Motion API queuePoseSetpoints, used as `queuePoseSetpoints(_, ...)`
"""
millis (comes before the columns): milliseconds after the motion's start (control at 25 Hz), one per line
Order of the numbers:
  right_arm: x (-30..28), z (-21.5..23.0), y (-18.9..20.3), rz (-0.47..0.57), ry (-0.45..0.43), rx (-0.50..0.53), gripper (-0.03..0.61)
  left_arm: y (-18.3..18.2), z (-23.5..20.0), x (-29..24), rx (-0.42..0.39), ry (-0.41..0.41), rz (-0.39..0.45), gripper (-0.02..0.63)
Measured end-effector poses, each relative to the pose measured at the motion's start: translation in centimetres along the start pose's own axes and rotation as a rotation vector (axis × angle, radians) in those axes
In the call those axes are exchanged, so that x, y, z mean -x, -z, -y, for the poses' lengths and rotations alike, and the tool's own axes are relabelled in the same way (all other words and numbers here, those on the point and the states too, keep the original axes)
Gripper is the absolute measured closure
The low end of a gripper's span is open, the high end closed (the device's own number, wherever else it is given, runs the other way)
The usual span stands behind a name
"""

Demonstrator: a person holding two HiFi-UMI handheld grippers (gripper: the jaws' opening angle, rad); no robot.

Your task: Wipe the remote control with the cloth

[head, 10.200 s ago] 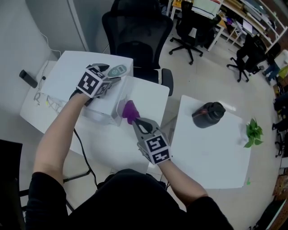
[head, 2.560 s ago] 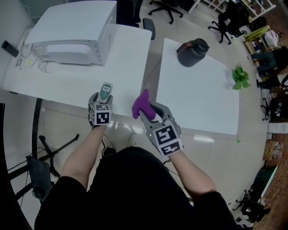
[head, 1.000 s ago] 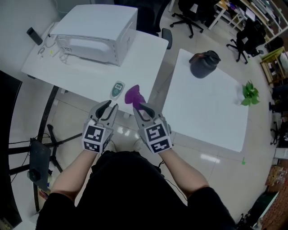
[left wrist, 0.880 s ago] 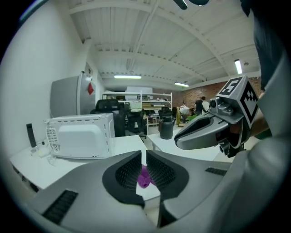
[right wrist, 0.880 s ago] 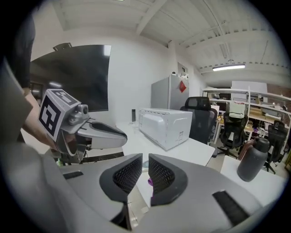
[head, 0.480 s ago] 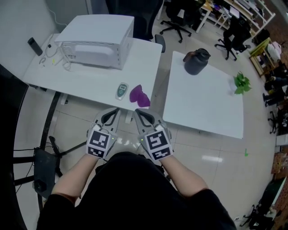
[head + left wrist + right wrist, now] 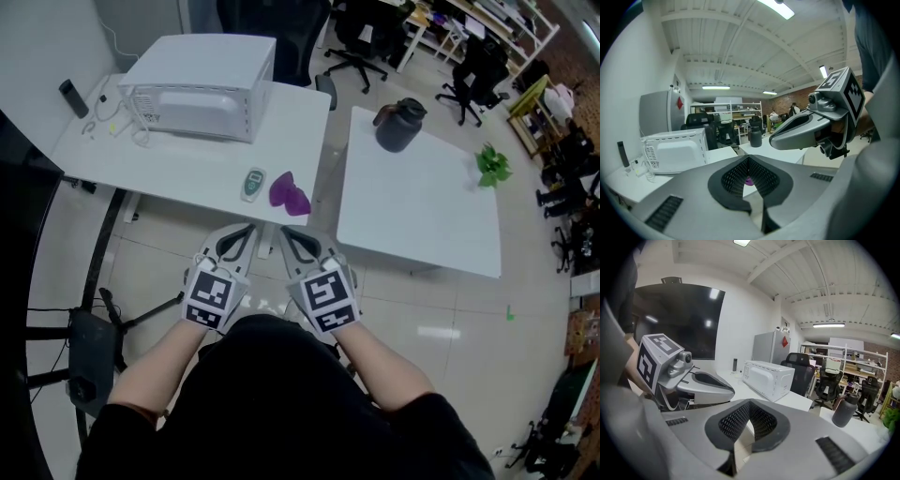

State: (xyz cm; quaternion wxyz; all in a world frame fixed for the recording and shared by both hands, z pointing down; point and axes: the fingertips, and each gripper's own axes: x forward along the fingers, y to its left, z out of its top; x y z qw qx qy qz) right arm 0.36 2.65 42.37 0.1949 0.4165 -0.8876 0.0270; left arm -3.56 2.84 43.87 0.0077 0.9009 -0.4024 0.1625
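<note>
The grey-and-green remote control [image 7: 252, 184] lies on the left white table [image 7: 178, 164] near its front edge. The crumpled purple cloth [image 7: 288, 194] rests right beside it. My left gripper [image 7: 246, 232] and right gripper [image 7: 284, 234] hang side by side over the floor, short of the table edge and close to my body. Both are shut with nothing between the jaws. In the left gripper view the shut left gripper [image 7: 749, 161] lets a speck of purple cloth [image 7: 749, 180] show through. The right gripper [image 7: 750, 405] points toward the table.
A white microwave [image 7: 202, 86] stands at the back of the left table, with a black handset [image 7: 70, 97] and cables at its far left. A second white table [image 7: 422, 202] to the right carries a dark jug [image 7: 398, 126] and a small plant [image 7: 489, 166]. Office chairs stand behind.
Both grippers have drawn back from the table toward my body and their jaws have shut empty. The remote and the cloth stay lying on the table.
</note>
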Motion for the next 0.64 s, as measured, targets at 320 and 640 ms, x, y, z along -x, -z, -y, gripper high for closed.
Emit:
queuePoseSetpoints(320, 1.1, 0.0, 0.0, 0.003, 0.005, 0.015, 0.563, -0.5, 1.0, 0.2, -0.007, 0.0, 0.007, 0.612)
queuePoseSetpoints(640, 1.3, 0.0, 0.0, 0.006, 0.006, 0.018, 0.565, -0.6, 1.1, 0.3, -0.01, -0.003, 0.007, 0.612)
